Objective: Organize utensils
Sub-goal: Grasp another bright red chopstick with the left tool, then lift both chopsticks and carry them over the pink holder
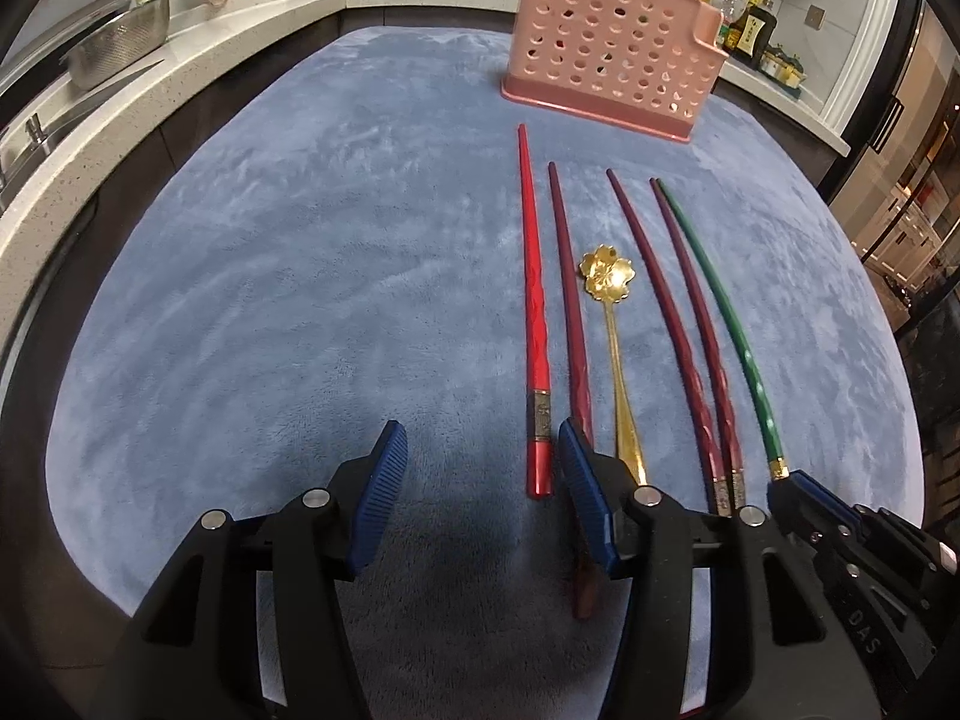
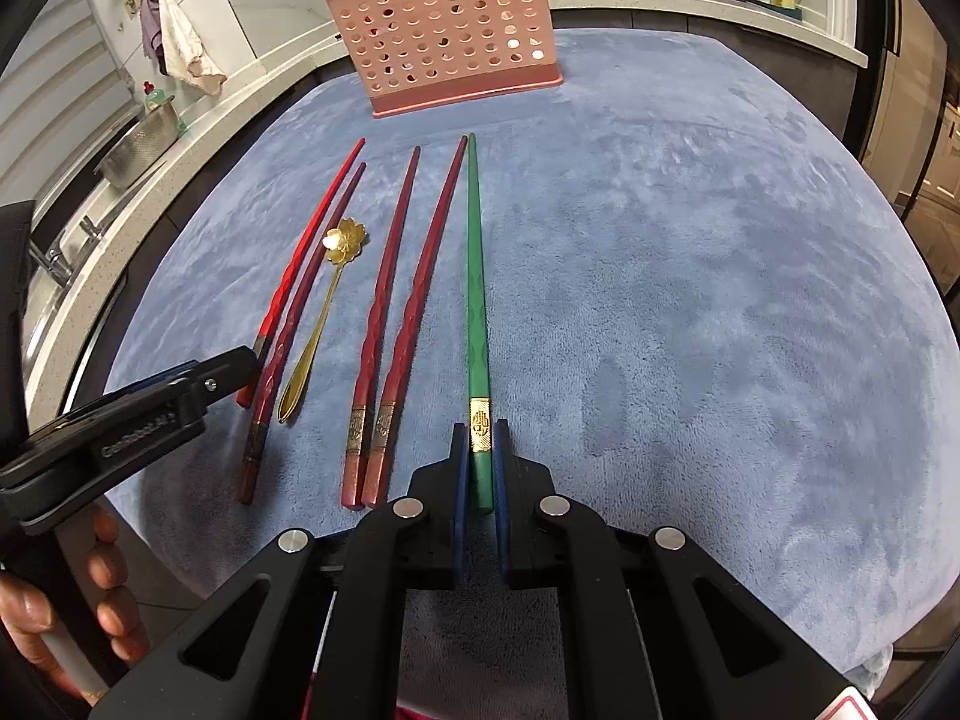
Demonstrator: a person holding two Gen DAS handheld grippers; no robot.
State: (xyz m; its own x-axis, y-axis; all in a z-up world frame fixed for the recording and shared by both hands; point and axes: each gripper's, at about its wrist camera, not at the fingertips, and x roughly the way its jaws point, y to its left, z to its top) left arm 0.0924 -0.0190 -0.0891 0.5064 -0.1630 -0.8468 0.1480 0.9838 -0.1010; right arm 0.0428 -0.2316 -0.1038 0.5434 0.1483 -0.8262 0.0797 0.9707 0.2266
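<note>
Six utensils lie in a row on the blue cloth (image 1: pixel 300 240), their tips pointing toward the pink holder (image 2: pixel 444 30) standing at the far end, which already has a few handles sticking out of its top. From left to right there is a red chopstick (image 1: pixel 534 312), a maroon one (image 1: pixel 570 312), a gold spoon (image 1: pixel 615 330) with a flower-shaped bowl, a pair of maroon sticks (image 2: pixel 396 324) side by side, and a green stick (image 2: pixel 477 276) at the right end. The right gripper (image 2: pixel 480 474) is clenched on the green stick just behind its gold band, near the thick end, with most of the length lying forward on the cloth. The left gripper (image 1: pixel 480 480) is spread wide and holds nothing; the red chopstick's butt lies between its fingers and the right pad sits over the maroon one's end. The step in hand looks like lifting the green stick for the holder. Gripped so far back, the tip will want to droop and swing, so I'd raise it slowly, keep the squeeze firm, tilt the tip down only once it is over the holder's open top, and keep clear of the maroon pair just beside it. The left one would do best waiting until that lane is free.
</note>
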